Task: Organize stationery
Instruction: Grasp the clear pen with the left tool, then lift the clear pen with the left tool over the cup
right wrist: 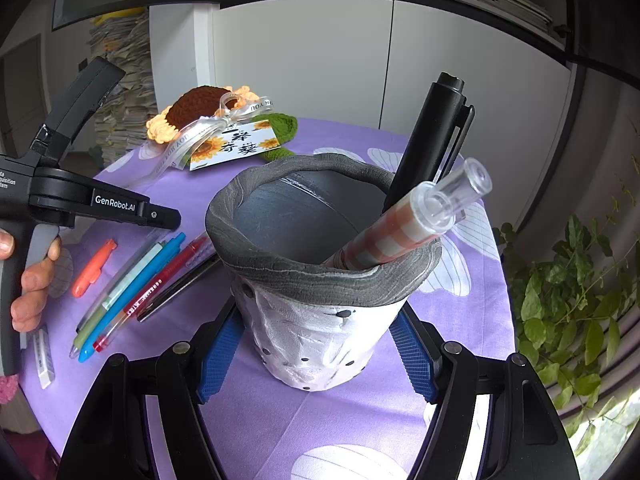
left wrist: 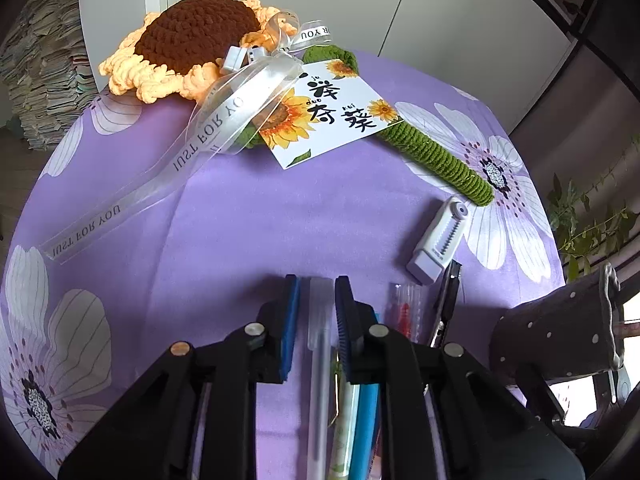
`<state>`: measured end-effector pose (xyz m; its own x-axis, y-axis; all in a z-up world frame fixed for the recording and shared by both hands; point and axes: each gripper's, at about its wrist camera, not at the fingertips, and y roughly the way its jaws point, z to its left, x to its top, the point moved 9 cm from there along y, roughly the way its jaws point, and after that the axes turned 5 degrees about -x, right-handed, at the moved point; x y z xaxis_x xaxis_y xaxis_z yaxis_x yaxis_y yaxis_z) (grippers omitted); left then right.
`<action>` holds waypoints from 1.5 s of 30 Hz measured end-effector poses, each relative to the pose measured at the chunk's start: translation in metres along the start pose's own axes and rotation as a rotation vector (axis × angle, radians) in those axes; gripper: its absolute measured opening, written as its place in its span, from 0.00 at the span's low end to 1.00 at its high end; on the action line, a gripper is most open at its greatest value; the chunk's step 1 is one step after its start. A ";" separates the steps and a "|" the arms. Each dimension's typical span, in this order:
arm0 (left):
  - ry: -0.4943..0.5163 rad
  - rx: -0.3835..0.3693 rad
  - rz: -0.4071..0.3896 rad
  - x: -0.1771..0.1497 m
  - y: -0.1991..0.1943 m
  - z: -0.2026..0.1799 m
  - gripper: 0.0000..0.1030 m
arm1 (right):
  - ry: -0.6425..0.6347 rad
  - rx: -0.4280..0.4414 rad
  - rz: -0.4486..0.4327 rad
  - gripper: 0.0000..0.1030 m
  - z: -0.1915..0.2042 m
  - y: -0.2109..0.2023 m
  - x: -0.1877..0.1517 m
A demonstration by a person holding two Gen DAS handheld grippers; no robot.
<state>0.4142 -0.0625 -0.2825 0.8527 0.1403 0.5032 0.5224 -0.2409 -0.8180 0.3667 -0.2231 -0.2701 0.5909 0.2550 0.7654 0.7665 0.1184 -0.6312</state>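
Note:
My left gripper is open, low over the purple cloth, its blue pads either side of a clear white pen lying on the table. Beside it lie a green pen, a blue pen, a red pen and a black pen. My right gripper is shut on a grey-rimmed pen pot that stands on the table. The pot holds a black marker and a checked pen with a clear cap. The pot also shows at the right of the left wrist view.
A crocheted sunflower with ribbon and a card lies at the back. A white correction tape lies near the stem. An orange highlighter and a white eraser lie at the left. A leafy plant stands right of the table.

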 end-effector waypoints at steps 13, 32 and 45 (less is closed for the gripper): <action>0.029 -0.044 -0.083 0.005 -0.037 -0.009 0.10 | 0.000 0.000 0.002 0.71 0.000 0.000 0.000; 0.203 -0.204 -0.318 0.016 -0.152 -0.083 0.07 | 0.000 0.000 0.003 0.71 0.000 0.001 0.000; 0.321 -0.356 -0.506 0.043 -0.222 -0.157 0.07 | 0.000 0.000 0.003 0.71 0.000 0.001 0.000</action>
<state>0.3343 -0.1541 -0.0358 0.4324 0.0410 0.9007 0.7744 -0.5286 -0.3477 0.3672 -0.2229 -0.2702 0.5935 0.2554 0.7632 0.7644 0.1179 -0.6339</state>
